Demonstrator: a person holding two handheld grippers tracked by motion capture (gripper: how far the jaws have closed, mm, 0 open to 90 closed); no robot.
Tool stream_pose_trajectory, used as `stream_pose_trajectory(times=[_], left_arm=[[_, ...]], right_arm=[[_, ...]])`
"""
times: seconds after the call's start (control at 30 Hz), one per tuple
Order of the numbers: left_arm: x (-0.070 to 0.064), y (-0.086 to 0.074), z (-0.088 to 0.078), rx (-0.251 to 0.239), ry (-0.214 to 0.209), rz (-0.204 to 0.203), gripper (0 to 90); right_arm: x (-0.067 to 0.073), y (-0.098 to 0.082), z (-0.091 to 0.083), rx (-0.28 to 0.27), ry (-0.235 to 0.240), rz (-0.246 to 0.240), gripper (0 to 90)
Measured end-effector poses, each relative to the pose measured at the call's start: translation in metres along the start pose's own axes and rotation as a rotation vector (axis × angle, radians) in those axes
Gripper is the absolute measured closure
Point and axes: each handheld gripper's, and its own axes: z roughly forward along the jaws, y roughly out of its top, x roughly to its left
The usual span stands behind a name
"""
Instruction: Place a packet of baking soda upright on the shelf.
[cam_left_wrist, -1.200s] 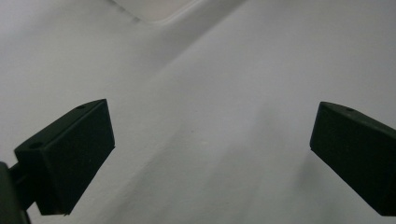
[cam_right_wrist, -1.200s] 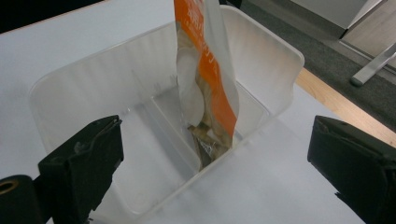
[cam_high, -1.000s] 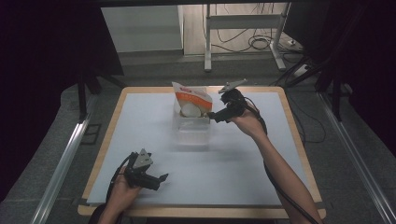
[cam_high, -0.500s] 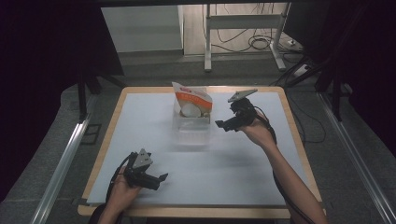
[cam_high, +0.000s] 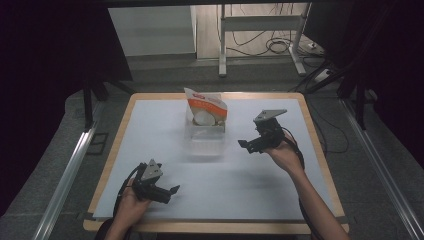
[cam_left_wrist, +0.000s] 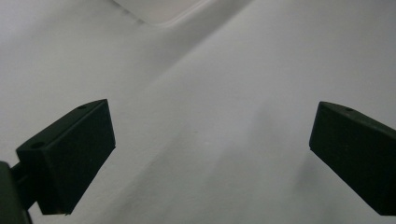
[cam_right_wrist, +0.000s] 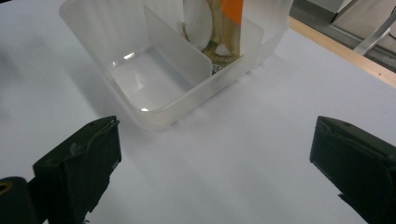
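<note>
I held both the right gripper (cam_high: 248, 145) and the left gripper (cam_high: 170, 192) wide open and empty, with the clear divided plastic container (cam_right_wrist: 154, 74), orange-and-white pouch (cam_high: 207, 107) in its far compartment, standing mid-table.

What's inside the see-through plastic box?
The plastic box has a divider. Its near compartment looks empty. The far one holds an upright orange-and-white bag. The bag's bottom is blurred behind the wall, and its contents are hidden.

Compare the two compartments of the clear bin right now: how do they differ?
In the clear bin, the far compartment holds an upright orange-and-white bag; the near compartment is empty. The far one sits toward the table's back edge, the near one toward the person. Both share the divider and translucent walls.
</note>
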Motion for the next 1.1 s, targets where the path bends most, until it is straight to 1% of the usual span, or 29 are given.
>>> stream_pose_trajectory(times=[0.07, 0.1, 0.13, 0.17, 0.2, 0.27, 0.43, 0.53, 0.63, 0.83, 0.87, 0.97, 1.1], left_arm=[[0.001, 0.000, 0.000, -0.003, -0.001, -0.004, 0.3], [0.001, -0.001, 0.000, -0.003, -0.002, -0.005, 0.3], [0.001, -0.001, 0.001, -0.002, -0.005, -0.006, 0.3], [0.001, -0.001, 0.001, -0.001, -0.009, -0.008, 0.3], [0.002, -0.001, 0.001, 0.001, -0.011, -0.008, 0.2], [0.001, -0.001, 0.001, -0.002, -0.009, -0.006, 0.2], [0.002, -0.001, -0.001, -0.015, -0.007, -0.011, 0.2], [0.002, -0.002, 0.000, -0.007, 0.000, -0.011, 0.1], [0.001, -0.002, 0.001, 0.000, 0.002, -0.002, 0.0], [0.000, -0.001, 0.003, 0.016, 0.001, 0.006, 0.0], [0.000, -0.001, 0.003, 0.016, 0.002, 0.006, 0.0], [-0.001, -0.001, 0.003, 0.017, 0.004, 0.003, 0.0], [-0.001, -0.001, 0.003, 0.018, 0.007, 0.010, 0.0]], right_arm=[[0.003, -0.003, -0.001, -0.005, 0.000, -0.014, 1.3], [0.005, -0.003, -0.002, 0.008, -0.002, -0.025, 0.6], [0.006, -0.004, -0.004, 0.006, -0.009, -0.030, 0.5], [0.007, -0.005, -0.006, -0.008, -0.013, -0.026, 0.5], [0.010, -0.008, -0.009, -0.026, -0.009, -0.006, 0.5], [0.010, -0.010, -0.009, -0.030, -0.008, -0.005, 0.5], [0.017, -0.021, -0.012, -0.025, 0.005, 0.016, 0.1], [0.020, -0.028, -0.014, -0.024, 0.018, 0.038, 0.0], [0.023, -0.034, -0.016, -0.024, 0.027, 0.052, 0.0], [0.027, -0.046, -0.020, -0.020, 0.021, 0.033, 0.0], [0.028, -0.051, -0.023, -0.013, 0.017, 0.029, 0.0], [0.028, -0.055, -0.026, -0.012, 0.012, 0.031, 0.0], [0.030, -0.063, -0.033, -0.010, 0.004, 0.039, 0.0]])
